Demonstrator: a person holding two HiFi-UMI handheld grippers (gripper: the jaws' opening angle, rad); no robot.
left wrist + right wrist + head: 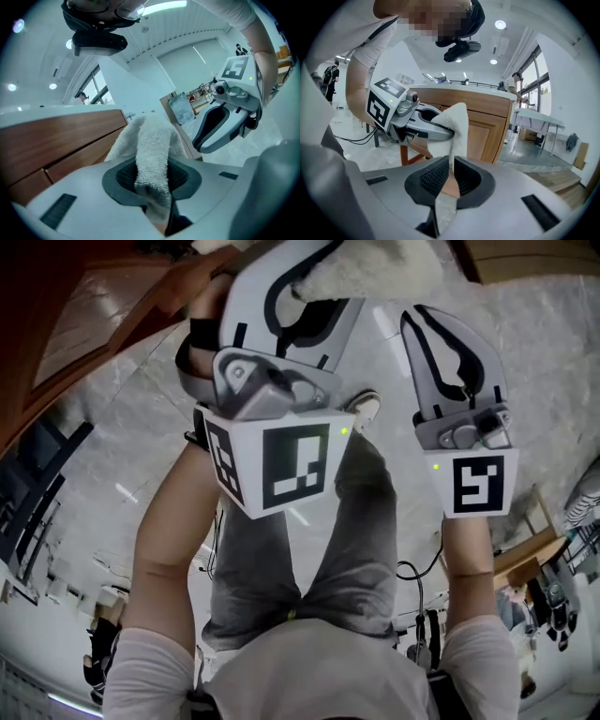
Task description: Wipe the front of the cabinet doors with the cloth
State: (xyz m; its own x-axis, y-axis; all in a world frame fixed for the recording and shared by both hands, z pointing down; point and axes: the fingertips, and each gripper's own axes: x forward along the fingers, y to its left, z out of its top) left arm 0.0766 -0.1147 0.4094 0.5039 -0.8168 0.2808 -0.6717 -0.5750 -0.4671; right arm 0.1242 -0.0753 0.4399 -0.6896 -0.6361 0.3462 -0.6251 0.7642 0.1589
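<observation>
A white terry cloth [375, 268] is clamped in my left gripper [298, 287], which is shut on it; the cloth [152, 150] bulges out from between the pads. The wooden cabinet doors [56, 140] lie just beyond the cloth, and I cannot tell if it touches them. In the head view the cabinet [94, 306] runs along the upper left. My right gripper [427, 329] hangs beside the left one, its jaws shut with nothing between them [449, 176]. From its view the cloth [457, 126] and left gripper [440, 132] sit before a panelled door [487, 133].
Grey marble floor [525, 362] lies below, with the person's legs and a shoe [364, 409] under the grippers. A cable [412, 573] trails on the floor. A wooden frame [412, 152] stands left of the cabinet, a white table [539, 119] to its right.
</observation>
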